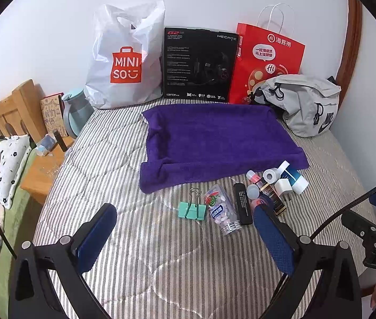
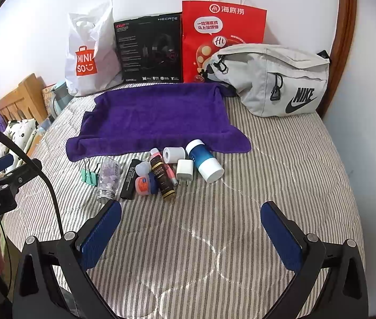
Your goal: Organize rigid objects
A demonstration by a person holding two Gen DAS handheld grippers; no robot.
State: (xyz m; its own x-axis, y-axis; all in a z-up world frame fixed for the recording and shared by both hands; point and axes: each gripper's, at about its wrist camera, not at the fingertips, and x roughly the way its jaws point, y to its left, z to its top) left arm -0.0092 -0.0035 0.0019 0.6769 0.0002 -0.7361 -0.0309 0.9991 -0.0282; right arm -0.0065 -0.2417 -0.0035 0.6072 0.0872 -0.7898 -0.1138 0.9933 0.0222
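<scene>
The left gripper [image 1: 185,220] hangs low over the grey-and-white striped bed cover [image 2: 281,159], its blue-padded fingers [image 1: 96,236] spread wide with nothing between them. The right gripper [image 2: 190,218] hangs just as low, its blue-padded fingers [image 2: 281,239] also wide apart and empty.

Just past the left gripper lies the cluster of small rigid things. At its 12 o'clock sits a mint-green metal binder clip [image 1: 192,207]; at 1 o'clock a clear plastic bottle of pastel tablets [image 1: 222,210] lies on its side, touching a flat black rectangular device [image 1: 242,203] beside it. From the right gripper, the cluster spreads from 10 to 12 o'clock: a small orange-and-blue labelled jar [image 2: 142,183], a dark brown bottle with a gold label [image 2: 161,179], a slim pink tube [image 2: 162,163], a white plug-in charger cube [image 2: 184,171], a small white tape roll [image 2: 173,154] and a blue-and-white cylindrical container [image 2: 205,160] lying tipped over.

Just beyond them, a purple terry towel [image 2: 158,114] is spread flat, its near edge rolled.

Farthest, against the white wall, stand a white plastic shopping bag with an orange logo [image 1: 127,58], a black headset box [image 1: 200,66] and a red paper carrier bag [image 1: 265,61], with a light grey fabric waist bag [image 2: 275,79] at 1 o'clock.
</scene>
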